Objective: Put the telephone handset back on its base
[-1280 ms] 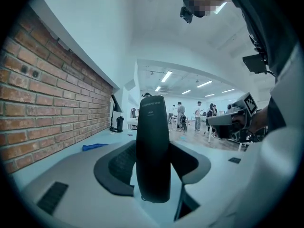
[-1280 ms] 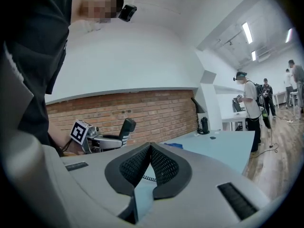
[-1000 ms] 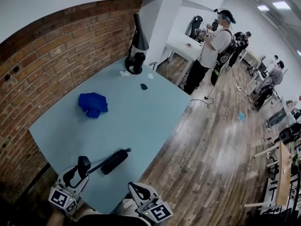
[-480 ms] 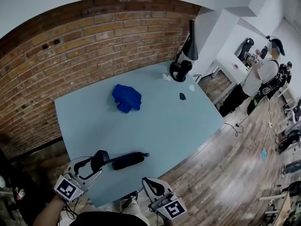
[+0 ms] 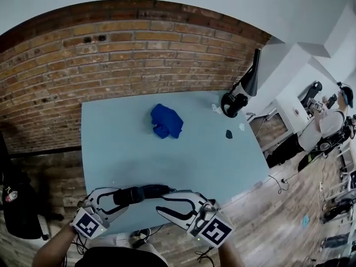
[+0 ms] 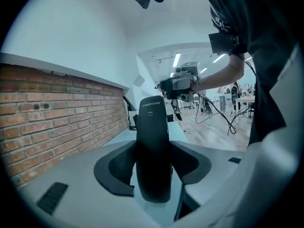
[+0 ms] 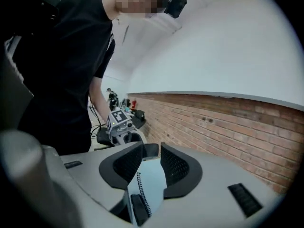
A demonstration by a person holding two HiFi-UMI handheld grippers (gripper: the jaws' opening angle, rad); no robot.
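My left gripper [image 5: 118,200] is shut on the black telephone handset [image 5: 129,194] over the near edge of the light blue table [image 5: 111,143]. In the left gripper view the handset [image 6: 153,146] stands lengthwise between the pads. A coiled cord [image 7: 141,189] runs to the slim black base [image 5: 154,191], which lies just right of the handset. My right gripper [image 5: 168,203] sits beside the base. Its jaws have just been opening, and nothing is pressed between them [image 7: 151,163]. Through the gap, table, cord and a black piece [image 7: 138,208] show.
A crumpled blue cloth [image 5: 167,121] lies mid-table. A black desk lamp [image 5: 239,96] stands at the far right corner, with a small dark object [image 5: 228,133] near it. A brick wall [image 5: 139,54] runs behind the table. A person [image 5: 328,127] stands far right on the wooden floor.
My right gripper has risen from below the table's near edge to beside the base, and its jaws have parted. The left gripper keeps hold of the handset and has shifted slightly. The view has swung.
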